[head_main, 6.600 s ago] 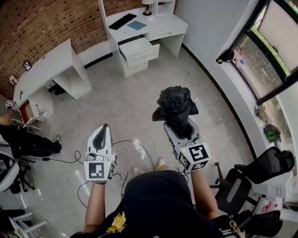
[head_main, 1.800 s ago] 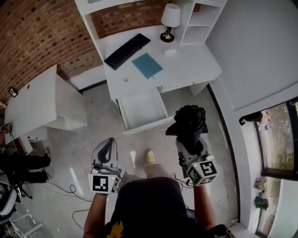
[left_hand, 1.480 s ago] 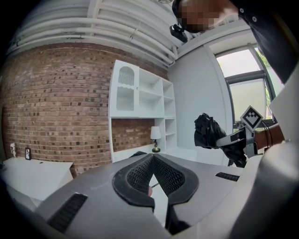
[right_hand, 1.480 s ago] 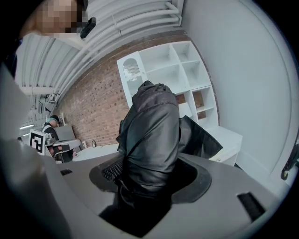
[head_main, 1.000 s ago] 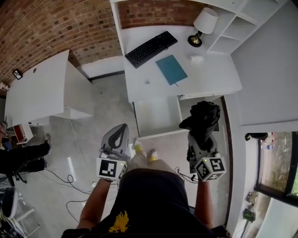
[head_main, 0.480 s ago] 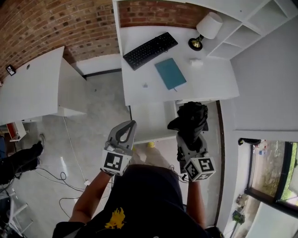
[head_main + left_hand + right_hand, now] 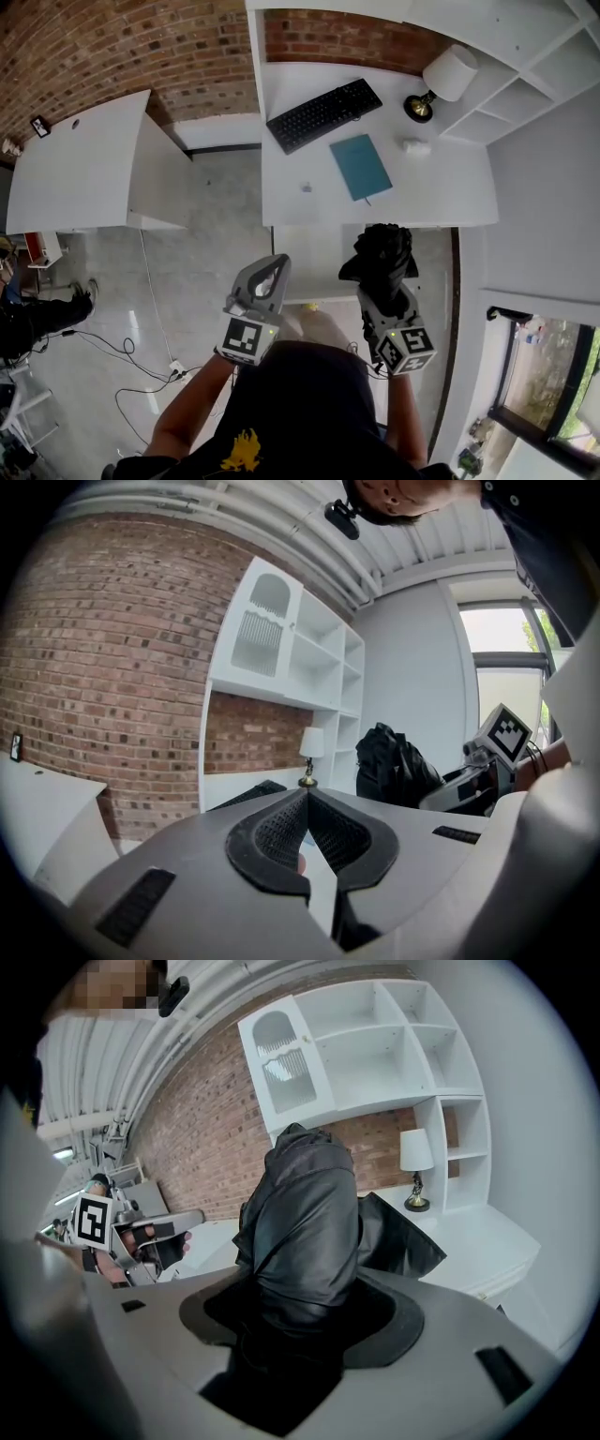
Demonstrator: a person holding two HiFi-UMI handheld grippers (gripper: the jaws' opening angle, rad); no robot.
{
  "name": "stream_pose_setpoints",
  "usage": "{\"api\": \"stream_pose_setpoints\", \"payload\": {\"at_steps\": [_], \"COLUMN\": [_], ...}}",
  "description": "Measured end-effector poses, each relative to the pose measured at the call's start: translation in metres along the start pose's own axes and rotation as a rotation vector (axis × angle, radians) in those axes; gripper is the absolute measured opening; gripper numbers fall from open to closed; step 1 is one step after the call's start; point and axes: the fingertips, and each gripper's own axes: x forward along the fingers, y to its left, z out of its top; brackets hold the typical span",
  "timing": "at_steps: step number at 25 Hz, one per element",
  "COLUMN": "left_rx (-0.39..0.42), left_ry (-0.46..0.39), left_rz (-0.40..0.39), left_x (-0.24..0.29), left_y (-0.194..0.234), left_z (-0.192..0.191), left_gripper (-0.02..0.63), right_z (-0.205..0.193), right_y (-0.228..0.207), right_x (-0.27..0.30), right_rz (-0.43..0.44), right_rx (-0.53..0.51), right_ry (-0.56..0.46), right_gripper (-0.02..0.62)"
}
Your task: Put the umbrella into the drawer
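- We are squeezing the black umbrella (image 7: 379,255) tight in our right gripper (image 7: 384,289). Both jaws are pressing on the folded cloth, one from each side.
- The umbrella is all bunched up and is poking out past the jaws. It is not lying in the drawer yet.
- In the head view it is showing over the right end of the open white drawer (image 7: 314,258), which is sticking out from under the desk (image 7: 441,192).
- Our left gripper (image 7: 274,269) is holding nothing. Its jaws are touching at the tips, by the drawer's left side.
- A keyboard (image 7: 323,114), a blue book (image 7: 361,167) and a lamp (image 7: 445,80) are sitting on the desk.
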Motion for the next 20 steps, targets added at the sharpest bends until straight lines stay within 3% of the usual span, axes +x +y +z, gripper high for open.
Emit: {"api": "stream_pose_setpoints", "payload": {"at_steps": [15,20], "left_rx": [-0.053,-0.046], "left_ry": [0.137,0.140], "left_rz": [0.051,0.058], "left_x": [0.021,0.029], "left_y": [0.005,0.006], "left_z": [-0.083,-0.101], "left_gripper": [0.017,0.017], "right_z": [-0.066,-0.083], "right_y": [-0.002,-0.004], "right_x": [0.053,0.067], "right_rz": [0.156,0.193], "right_rx": [-0.082,-0.125], "right_ry": [0.164,0.183], "right_gripper": [0.253,0.253]}}
